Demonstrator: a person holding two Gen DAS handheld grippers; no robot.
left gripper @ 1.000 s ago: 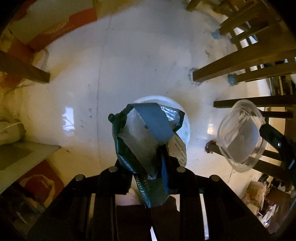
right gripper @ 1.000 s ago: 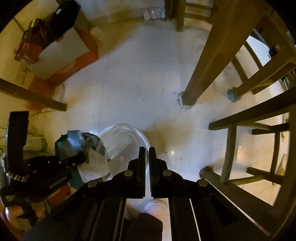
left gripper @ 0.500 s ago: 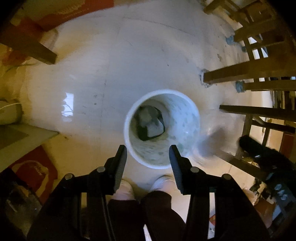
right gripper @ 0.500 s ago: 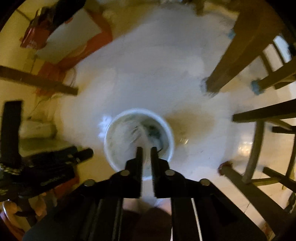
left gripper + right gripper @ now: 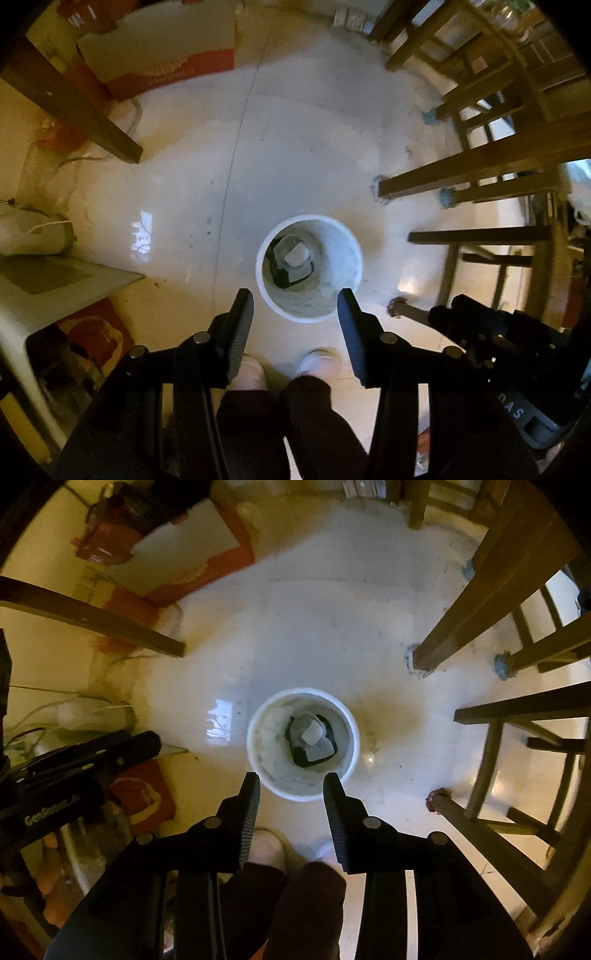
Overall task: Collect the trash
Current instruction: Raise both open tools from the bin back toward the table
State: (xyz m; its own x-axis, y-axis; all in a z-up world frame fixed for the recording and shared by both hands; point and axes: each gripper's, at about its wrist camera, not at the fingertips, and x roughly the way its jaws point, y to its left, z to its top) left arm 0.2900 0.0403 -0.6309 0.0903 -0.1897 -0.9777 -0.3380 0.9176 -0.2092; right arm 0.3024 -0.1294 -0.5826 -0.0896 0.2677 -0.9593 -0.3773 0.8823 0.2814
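Note:
A white bucket stands on the pale floor below both grippers; it also shows in the right wrist view. Inside it lie a dark green wrapper and a clear plastic container, seen in the right wrist view as the wrapper and the container. My left gripper is open and empty, high above the bucket's near rim. My right gripper is open and empty, also above the near rim.
Wooden chair and table legs stand to the right of the bucket. Another wooden leg slants at the left. A red and white box lies at the back left. A white low table is at the left. The person's feet are just behind the bucket.
The left gripper opened and dropped the green wrapper into the bucket. The right gripper opened and the clear container fell in too. Both grippers have risen.

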